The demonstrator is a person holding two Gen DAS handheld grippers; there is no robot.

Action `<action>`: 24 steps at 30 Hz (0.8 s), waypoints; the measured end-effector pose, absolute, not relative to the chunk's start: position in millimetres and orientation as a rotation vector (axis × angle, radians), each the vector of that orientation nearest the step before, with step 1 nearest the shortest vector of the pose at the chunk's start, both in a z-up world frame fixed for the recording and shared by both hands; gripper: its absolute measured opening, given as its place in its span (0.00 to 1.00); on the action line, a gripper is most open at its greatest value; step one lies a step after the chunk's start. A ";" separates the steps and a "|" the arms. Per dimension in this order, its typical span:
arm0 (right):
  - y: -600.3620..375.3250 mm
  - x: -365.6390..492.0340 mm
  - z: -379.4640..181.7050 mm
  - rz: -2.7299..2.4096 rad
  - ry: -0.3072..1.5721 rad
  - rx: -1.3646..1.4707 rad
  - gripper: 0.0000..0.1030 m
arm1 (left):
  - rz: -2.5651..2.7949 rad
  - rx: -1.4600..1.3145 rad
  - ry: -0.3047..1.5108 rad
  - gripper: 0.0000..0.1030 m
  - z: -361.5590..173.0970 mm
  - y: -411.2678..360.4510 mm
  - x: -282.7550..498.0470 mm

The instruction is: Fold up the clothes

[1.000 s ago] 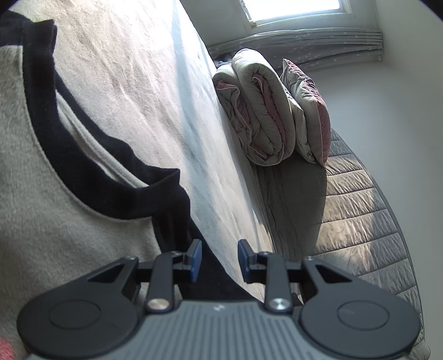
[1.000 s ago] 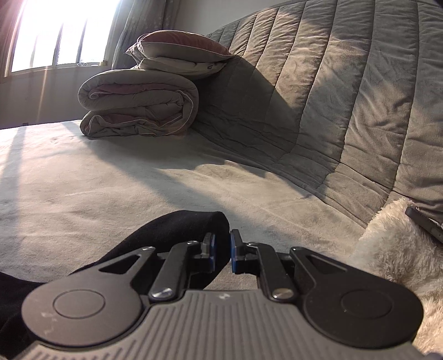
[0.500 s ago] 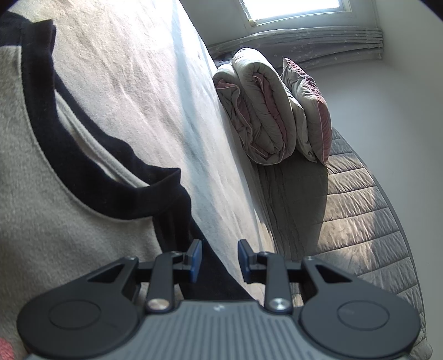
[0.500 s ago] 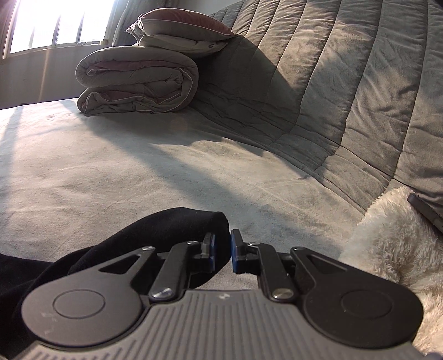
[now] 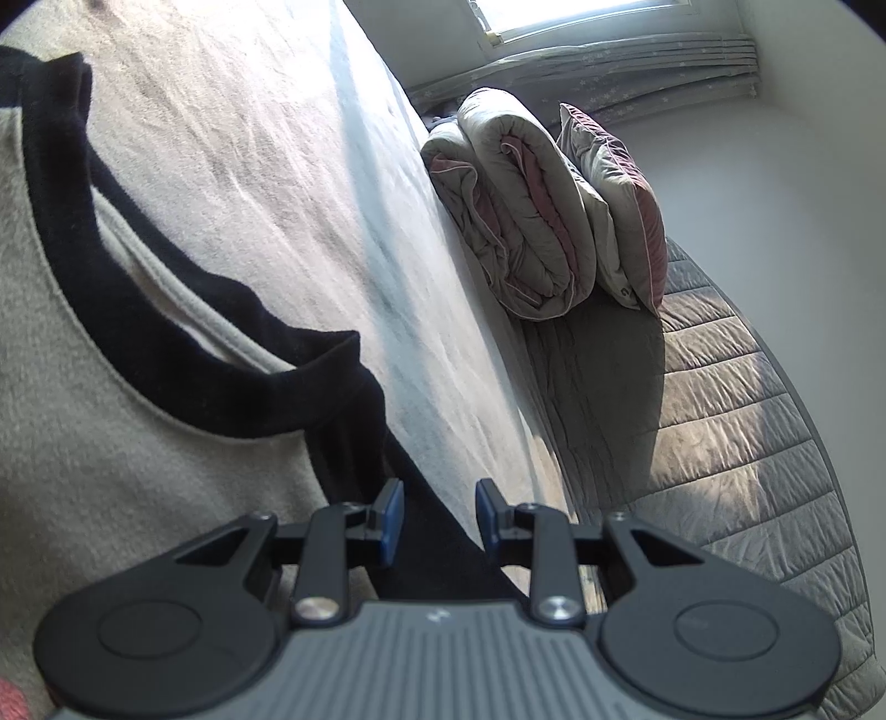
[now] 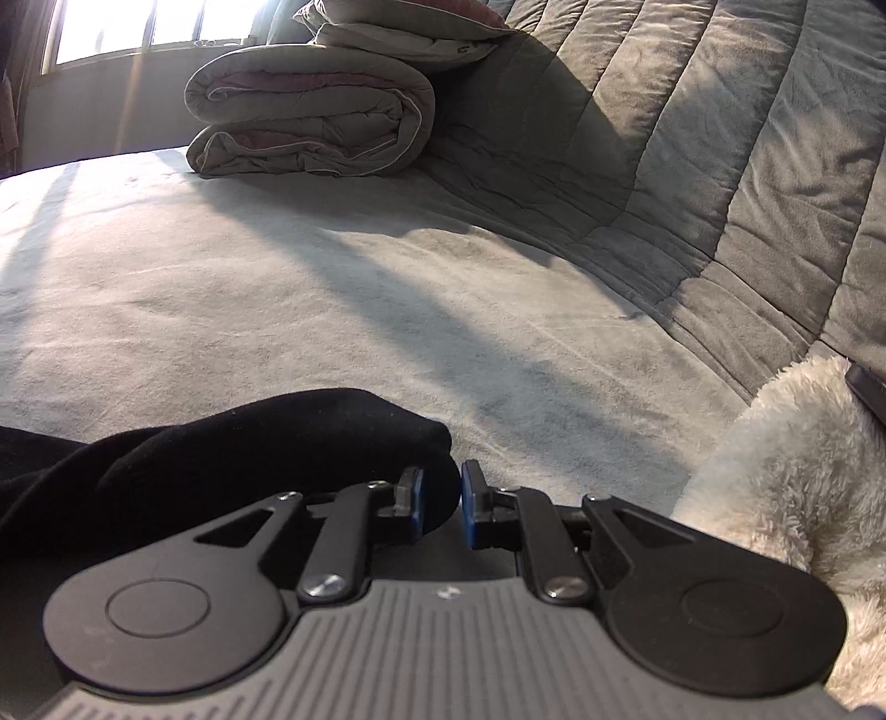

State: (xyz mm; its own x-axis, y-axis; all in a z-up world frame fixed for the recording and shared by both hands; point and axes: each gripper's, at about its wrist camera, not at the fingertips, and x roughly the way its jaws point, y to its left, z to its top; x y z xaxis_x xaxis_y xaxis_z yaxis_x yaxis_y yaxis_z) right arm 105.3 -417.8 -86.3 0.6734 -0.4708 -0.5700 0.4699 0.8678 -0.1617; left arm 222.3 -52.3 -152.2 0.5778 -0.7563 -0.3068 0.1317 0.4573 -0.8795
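A beige shirt [image 5: 111, 471] with a black collar [image 5: 194, 310] and black shoulder lies on the pale bed sheet [image 5: 277, 166]. My left gripper [image 5: 437, 520] sits at the shirt's black shoulder, and dark cloth fills the narrow gap between its blue pads. In the right wrist view the shirt's black sleeve [image 6: 249, 437] bunches up from the left. My right gripper [image 6: 442, 504] is shut on the sleeve's folded end, low over the sheet [image 6: 277, 288].
A rolled duvet [image 5: 515, 221] [image 6: 310, 111] with a pillow [image 5: 620, 205] on it rests at the bed's far end under a window [image 6: 138, 27]. A grey quilted cover [image 6: 720, 138] rises along the right. A white fluffy item [image 6: 792, 471] lies close to the right gripper.
The right gripper has tipped downward and sunk a little with the black sleeve still in it; the duvet sits higher in its view. The left view is unchanged.
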 end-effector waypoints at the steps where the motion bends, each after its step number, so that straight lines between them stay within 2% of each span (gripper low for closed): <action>1: -421.5 102.2 -85.4 -0.511 0.652 0.017 0.15 | -0.620 -0.925 0.776 0.28 -151.4 -53.8 221.7; 7: -445.6 79.7 -75.1 -0.336 0.647 0.139 0.31 | -0.602 -0.789 0.759 0.28 -144.1 -65.8 217.1; 11: -454.1 64.4 -62.9 -0.230 0.591 0.193 0.50 | -0.575 -0.658 0.751 0.32 -133.1 -77.2 213.2; 18: -463.9 58.7 -61.4 -0.169 0.550 0.260 0.54 | -0.499 -0.405 0.748 0.43 -107.4 -95.6 213.0; 24: -475.1 64.6 -79.0 -0.146 0.599 0.380 0.54 | -0.519 -0.249 0.790 0.44 -93.1 -124.8 218.1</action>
State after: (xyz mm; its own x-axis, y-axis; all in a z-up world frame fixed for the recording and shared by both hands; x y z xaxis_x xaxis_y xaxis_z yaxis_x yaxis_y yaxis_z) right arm 64.6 -475.1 -79.0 0.8179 -0.0245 -0.5748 0.2427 0.9206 0.3060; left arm 218.1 -124.8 -93.1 0.5878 -0.5308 -0.6106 0.3489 0.8472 -0.4007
